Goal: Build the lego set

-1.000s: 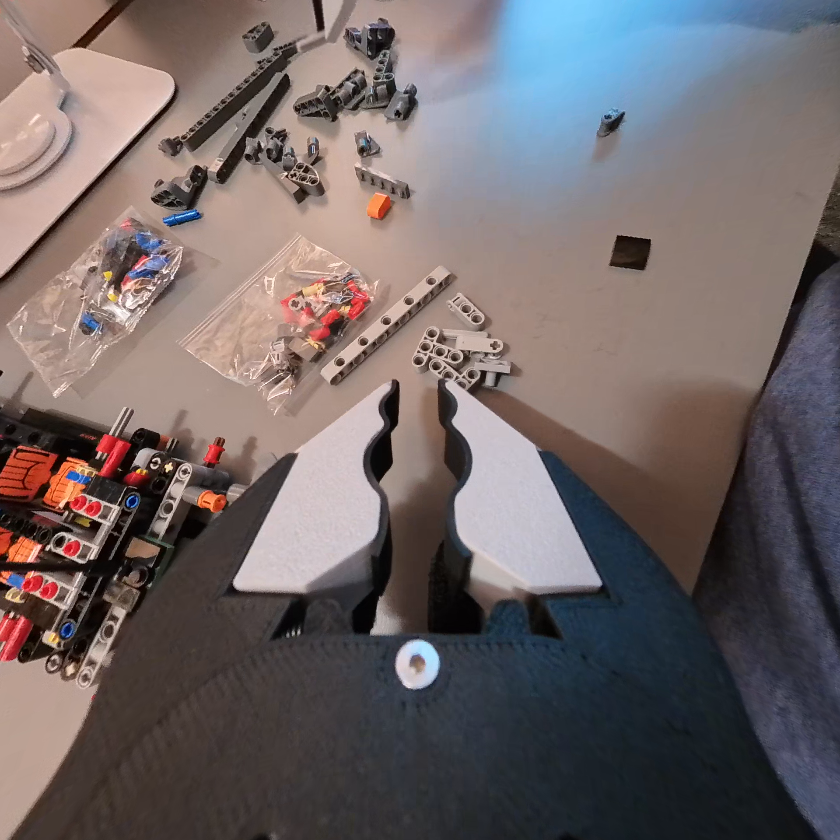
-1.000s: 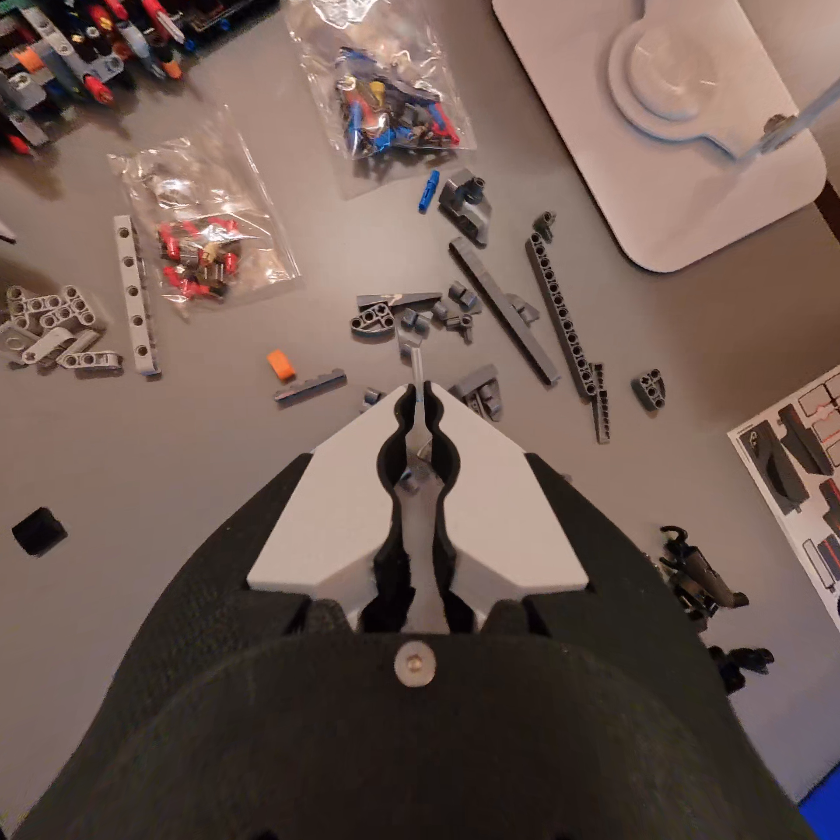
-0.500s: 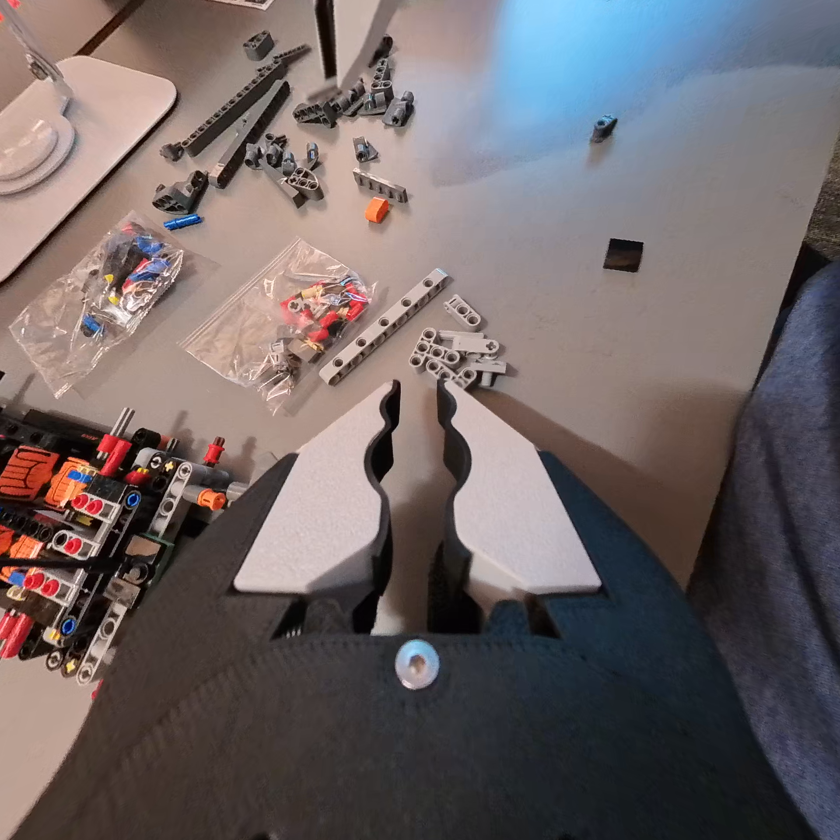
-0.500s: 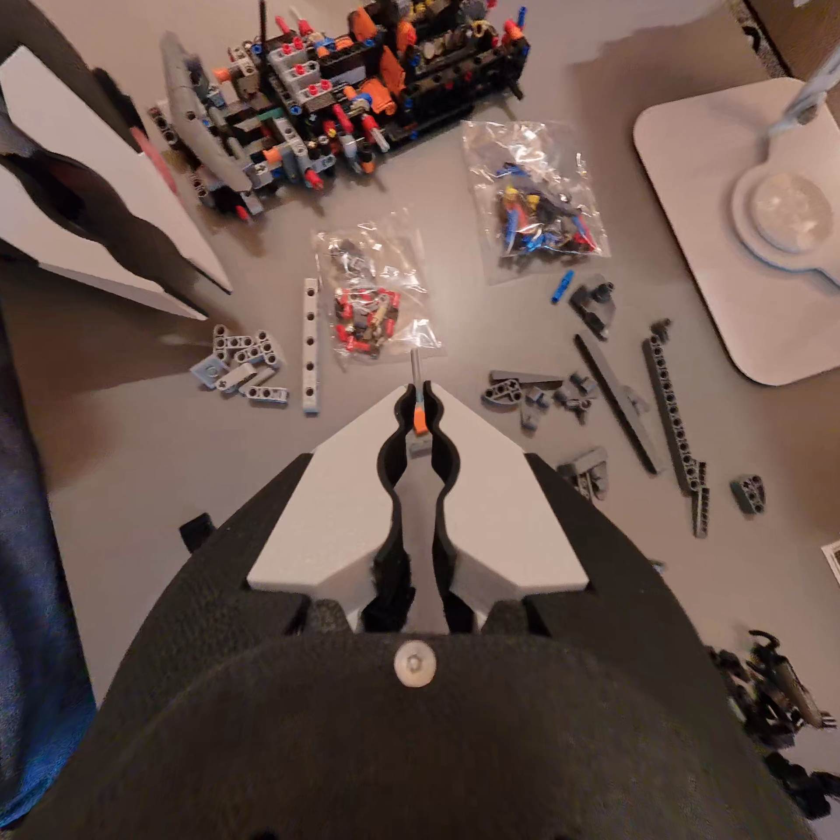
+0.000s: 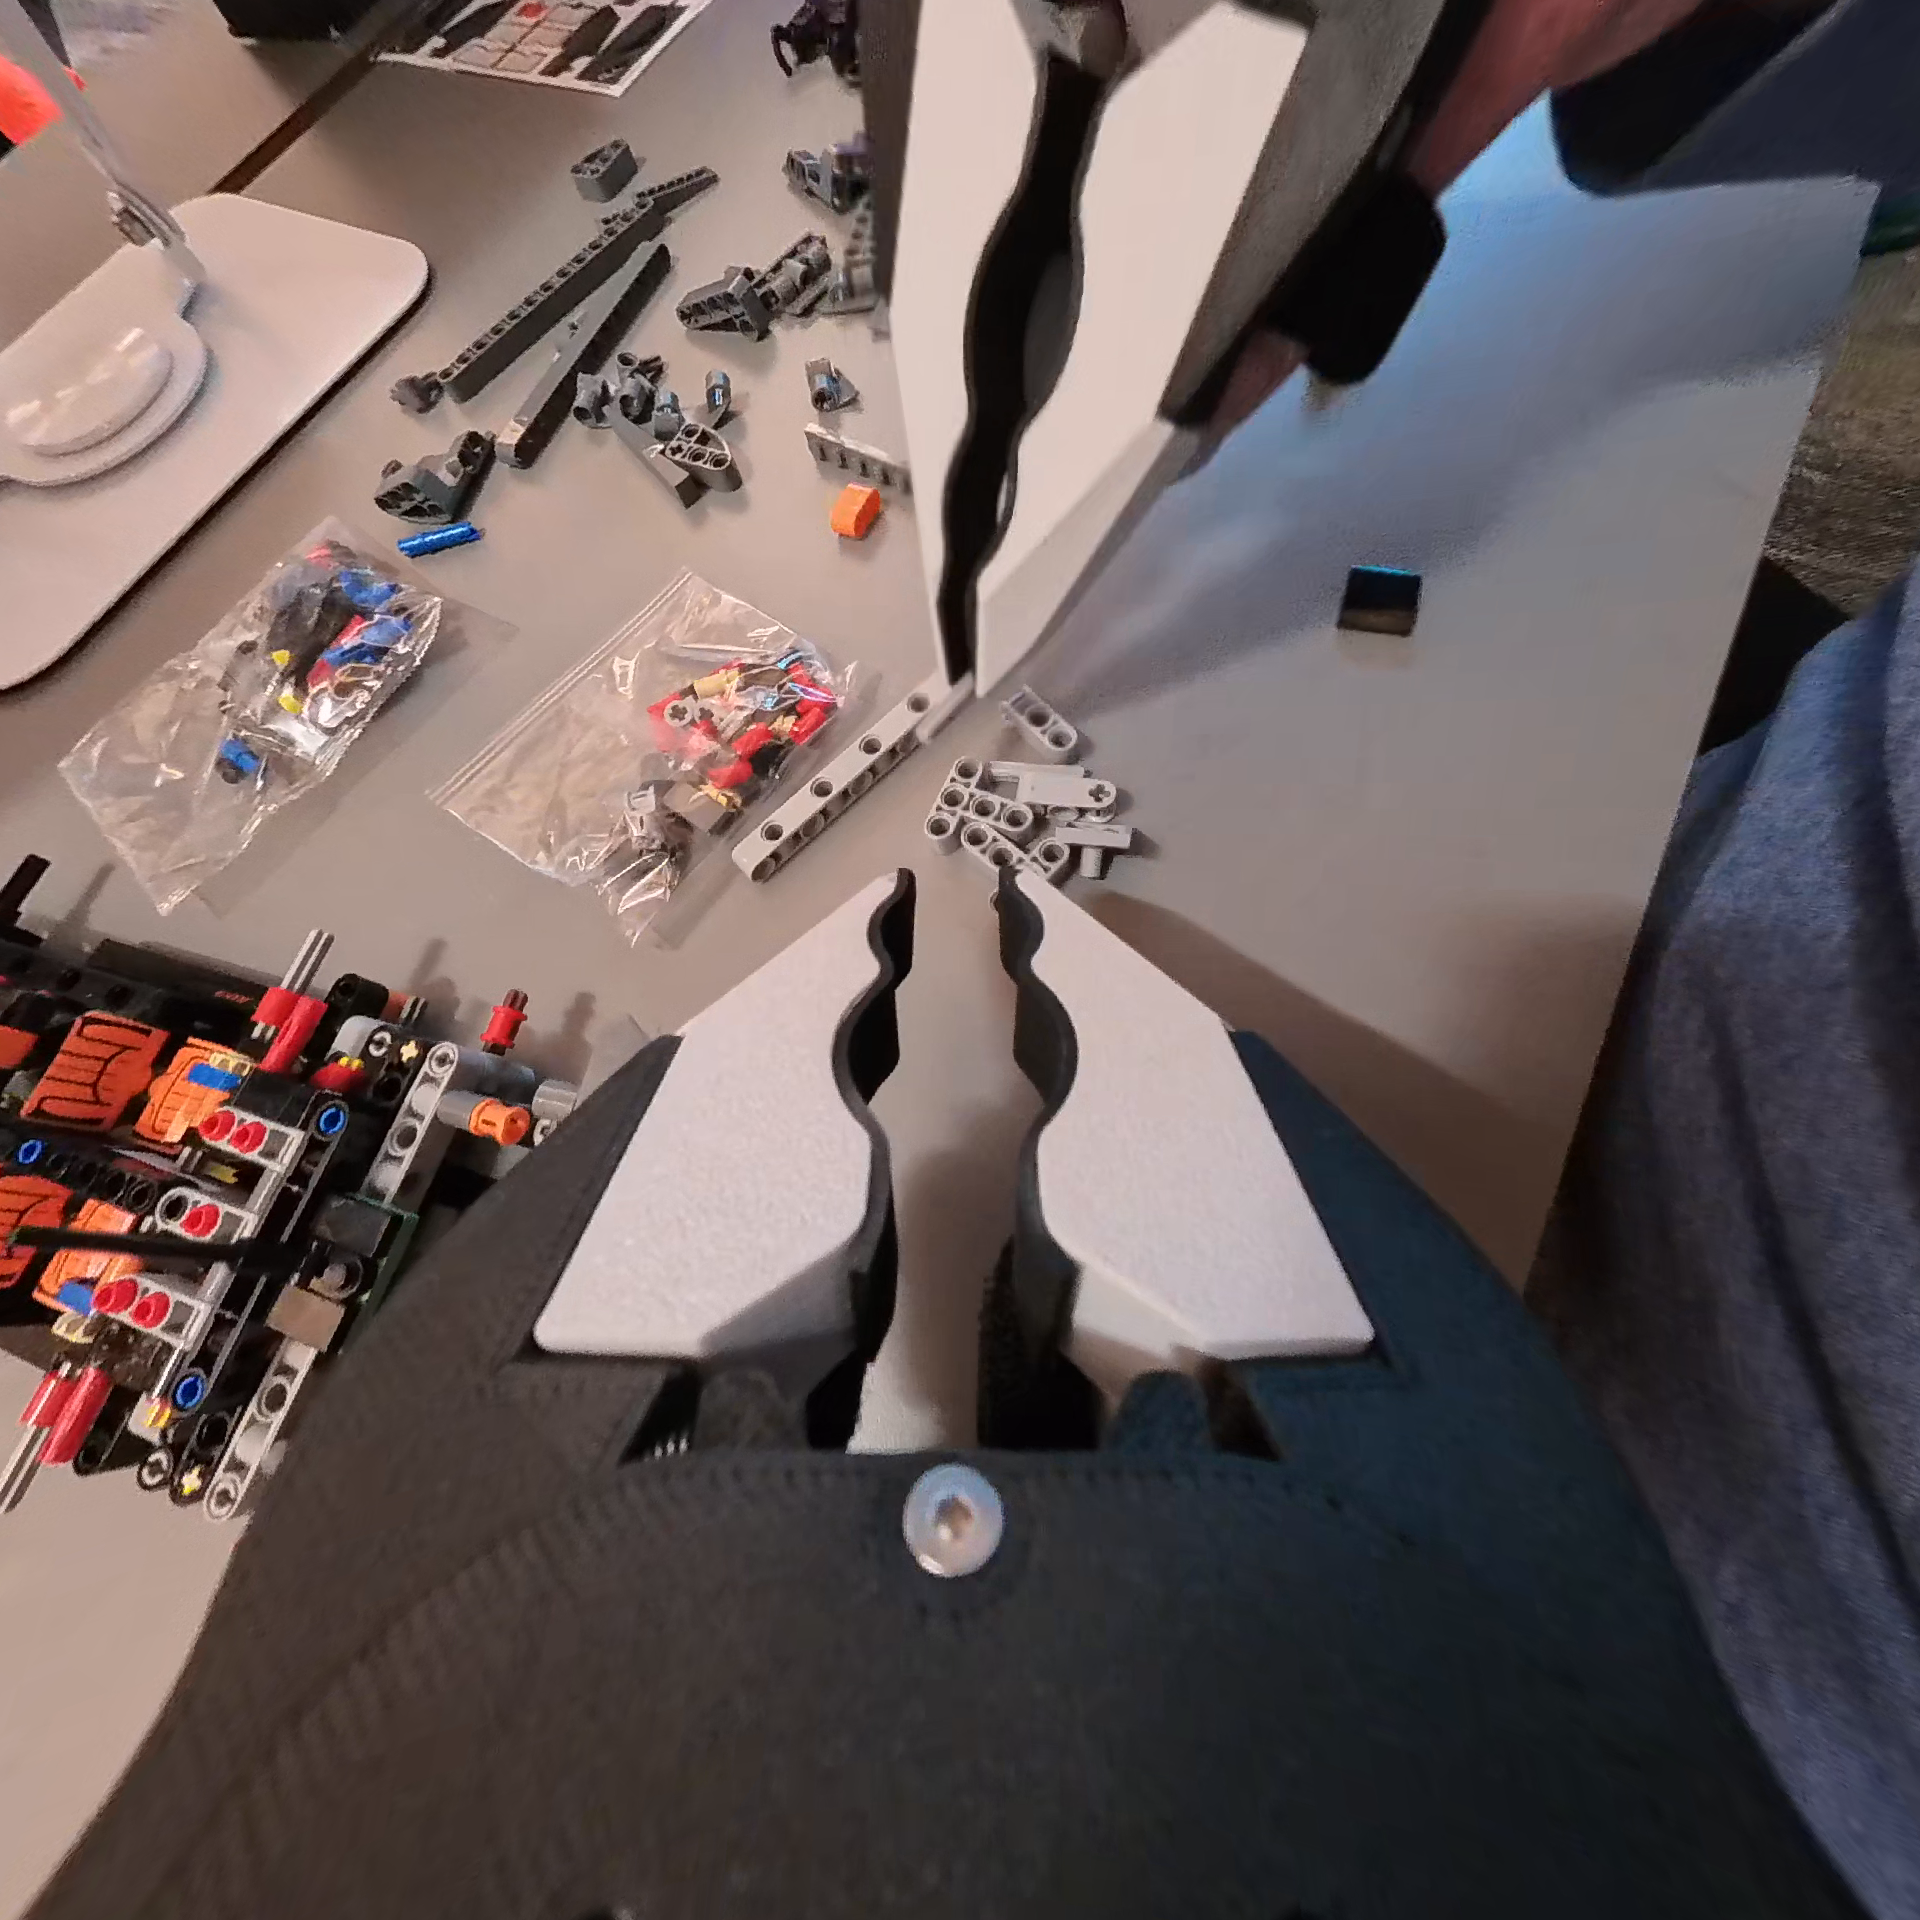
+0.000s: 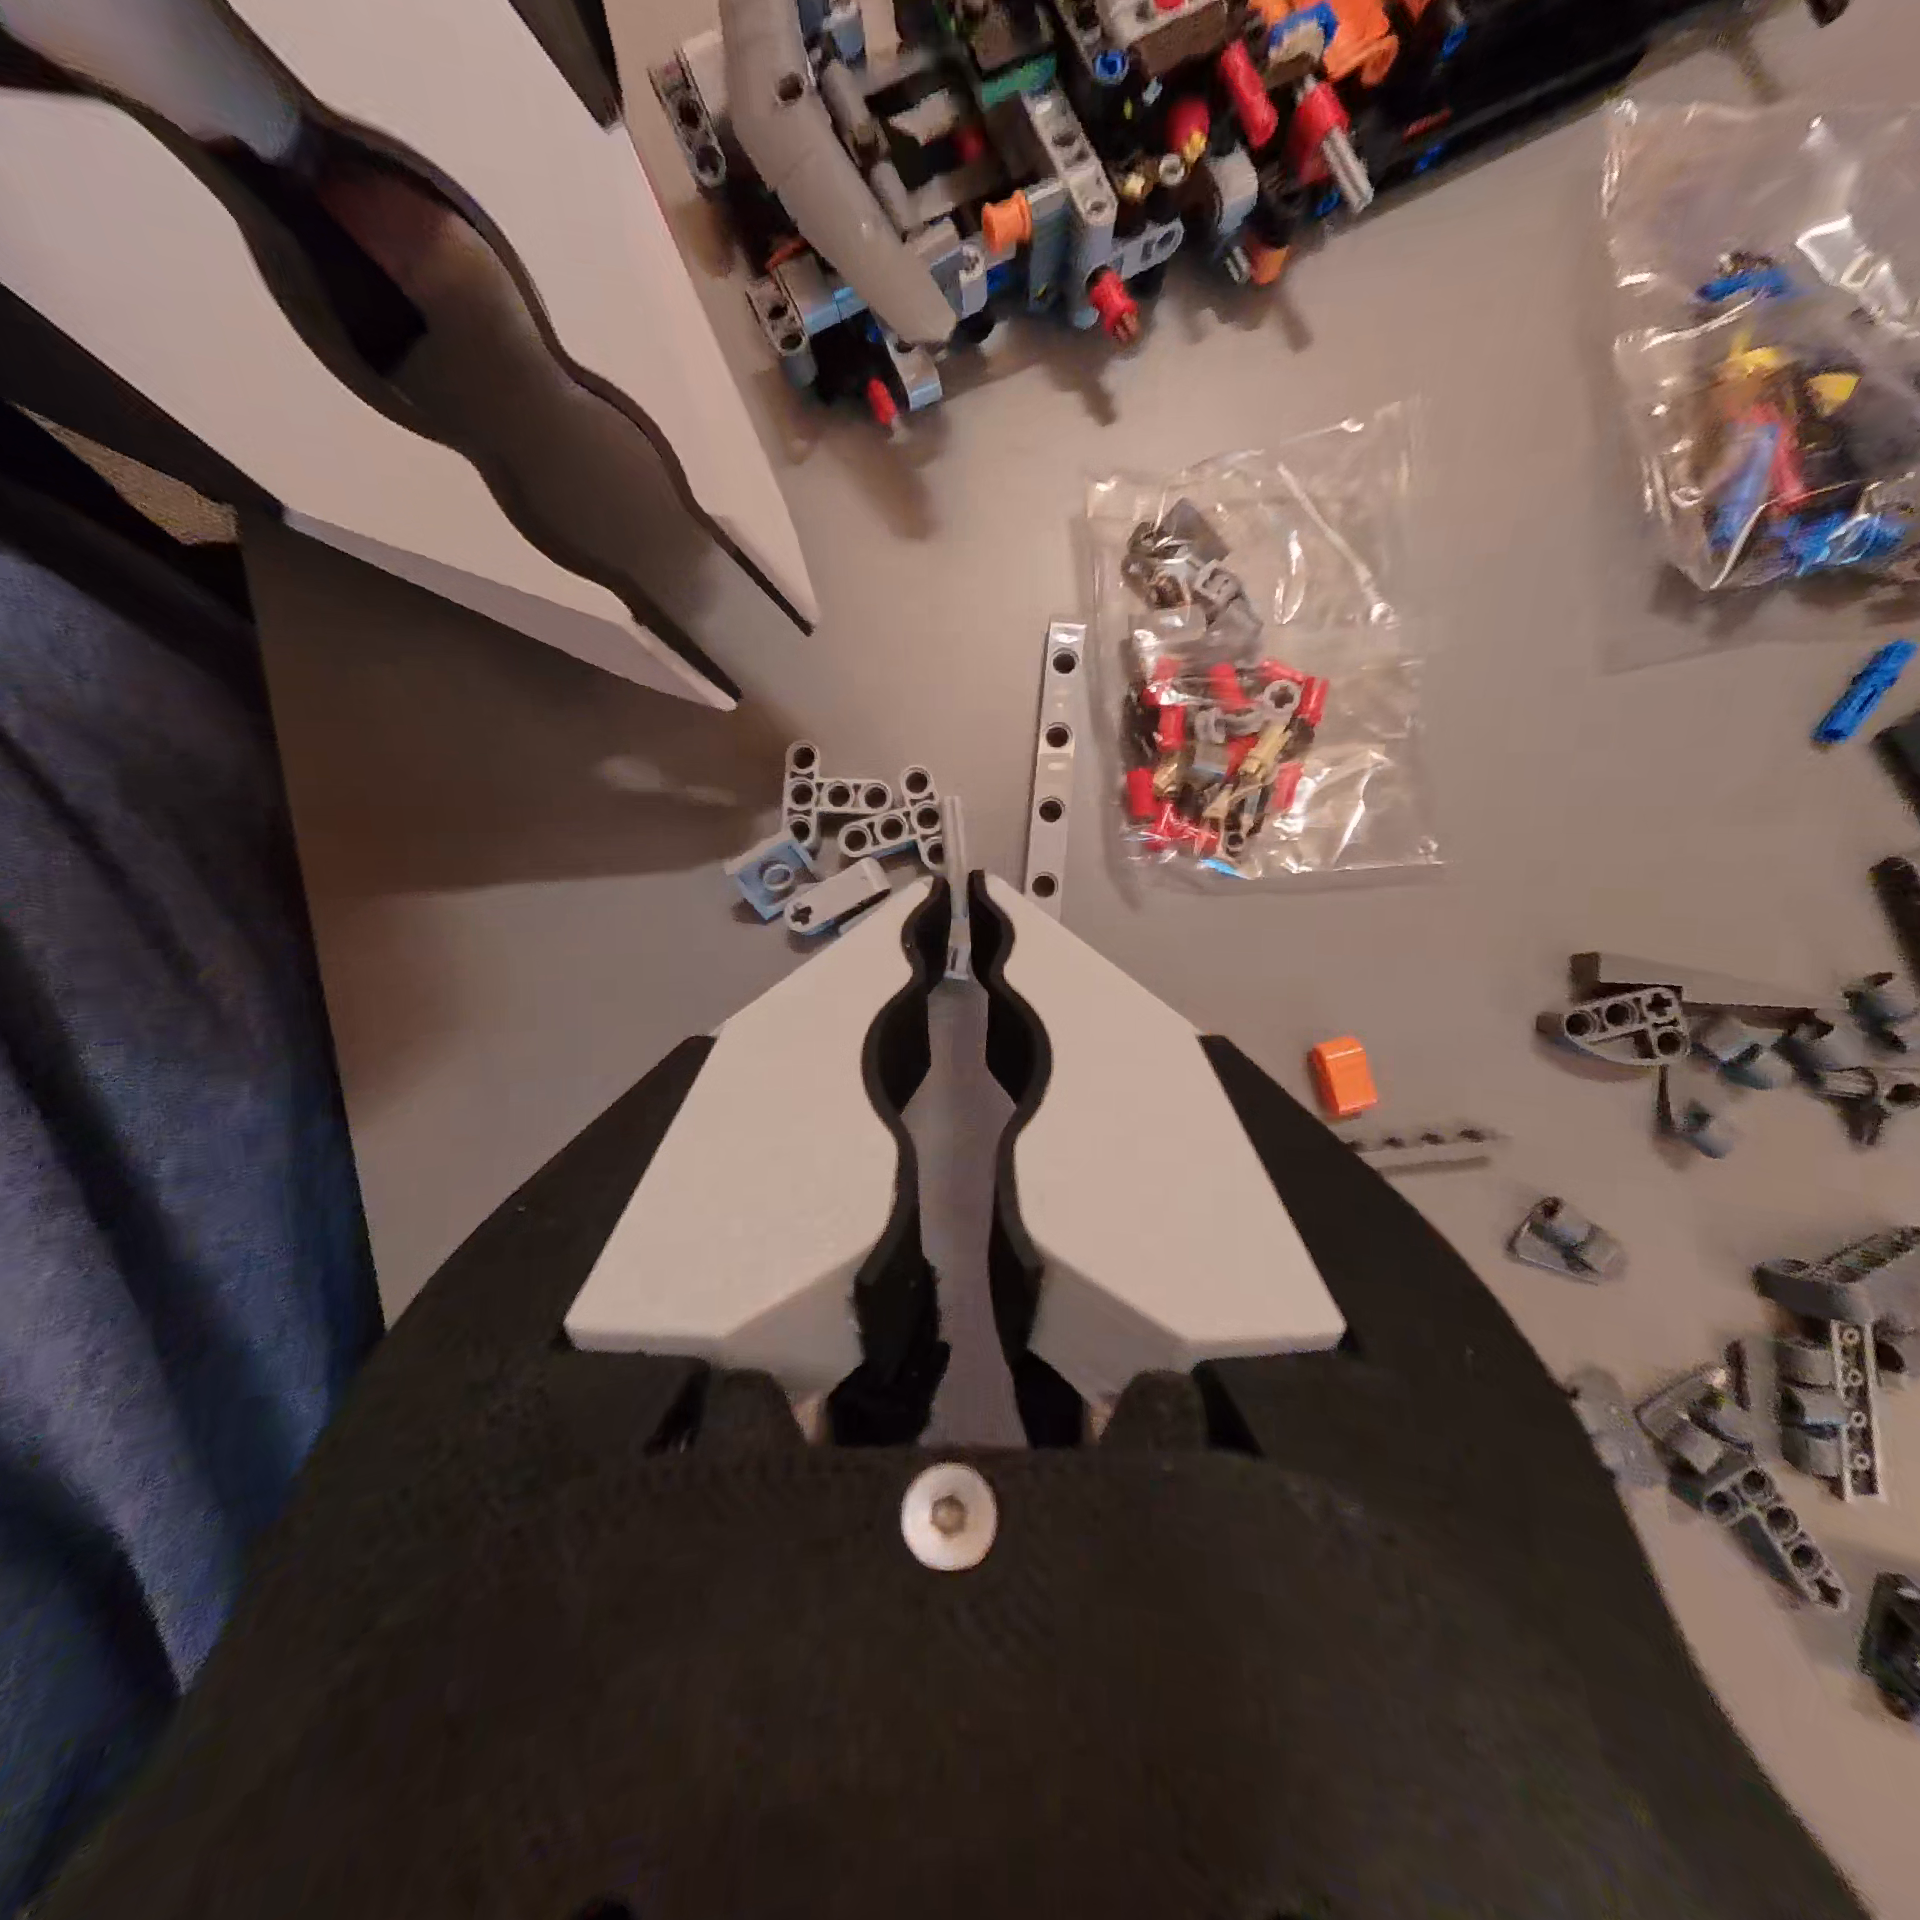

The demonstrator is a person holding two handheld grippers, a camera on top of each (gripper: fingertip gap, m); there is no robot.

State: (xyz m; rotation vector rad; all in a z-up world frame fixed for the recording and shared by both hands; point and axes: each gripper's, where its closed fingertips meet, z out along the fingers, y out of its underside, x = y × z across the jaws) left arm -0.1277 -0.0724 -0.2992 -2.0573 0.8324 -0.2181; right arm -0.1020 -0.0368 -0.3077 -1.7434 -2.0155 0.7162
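1. The table carries everything; the part-built lego model sits at its far edge in the right wrist view, well apart from both grippers.
2. We hold the left gripper low over bare table, its jaws spread with a clear gap and nothing between them.
3. We count two clear bags: the bag of red pins and the bag of blue pins, lying near each other.
4. The right gripper is pressed together on a thin grey axle, which sticks out past the tips just above the cluster of light grey connectors.
5. One long light grey beam lies just beside that cluster; one orange piece lies alone, nearer the dark grey parts.
6. In our judgement the hold on the axle is slim: only the tips grip it, so a knock against the connectors or the beam could twist it loose.
7. Dropped among the grey parts, it would be hard to find.
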